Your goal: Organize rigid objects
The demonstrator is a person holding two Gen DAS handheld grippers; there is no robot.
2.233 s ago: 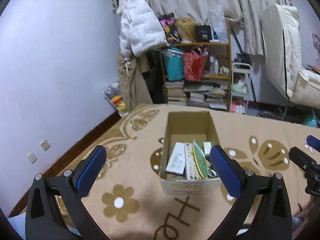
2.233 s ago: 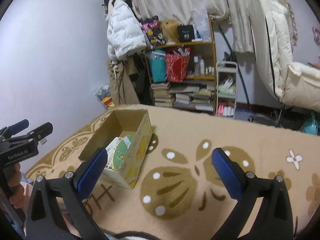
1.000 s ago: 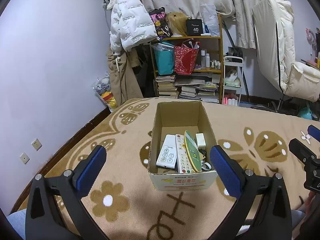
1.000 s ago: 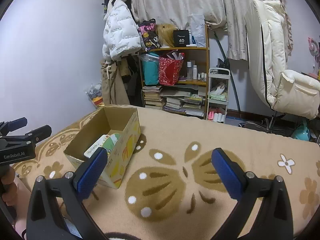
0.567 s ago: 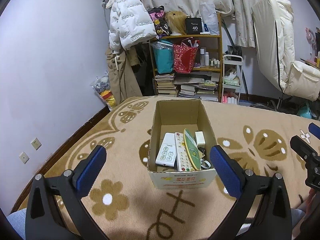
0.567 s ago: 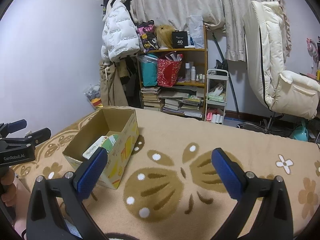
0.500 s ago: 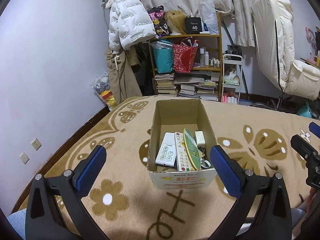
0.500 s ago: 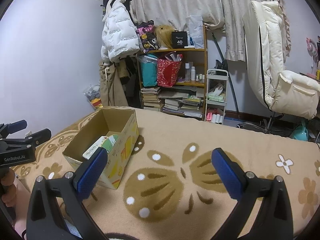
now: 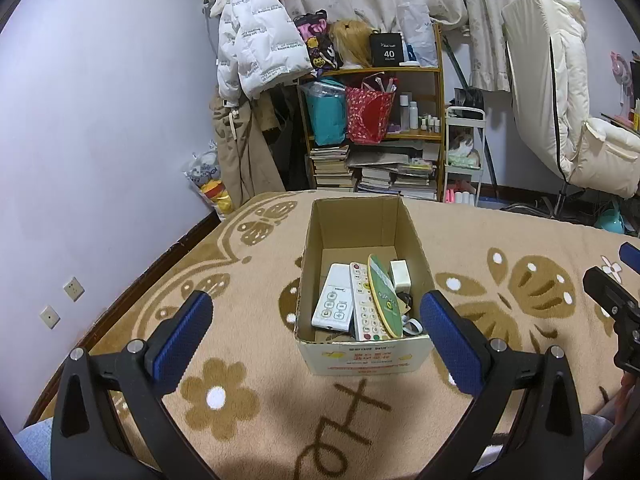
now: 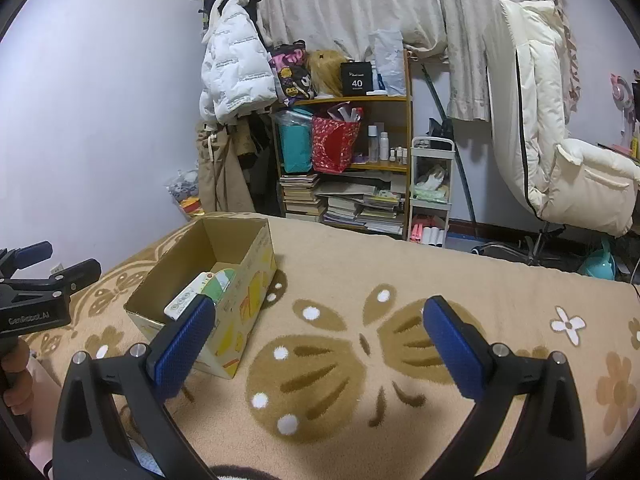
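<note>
An open cardboard box [image 9: 316,240] stands on the tan flowered blanket [image 9: 248,360], right ahead of my left gripper [image 9: 316,334]. Inside lie a white remote [image 9: 334,300], a long white remote with coloured buttons [image 9: 366,308], a green oval card [image 9: 384,296] and a small white block [image 9: 400,274]. The left gripper is open and empty, held above the blanket before the box. In the right wrist view the box [image 10: 248,280] sits to the left. My right gripper [image 10: 316,340] is open and empty above the blanket's brown flower pattern.
A wooden shelf [image 9: 376,136] with bags, bottles and stacked books stands beyond the bed, with a hung white jacket [image 9: 256,48] on its left. A cream padded chair [image 10: 552,128] is at the right. The wall [image 9: 100,140] runs along the bed's left edge.
Both grippers rose and drew back a little from the box over two seconds, then held nearly still. Both stayed open and empty.
</note>
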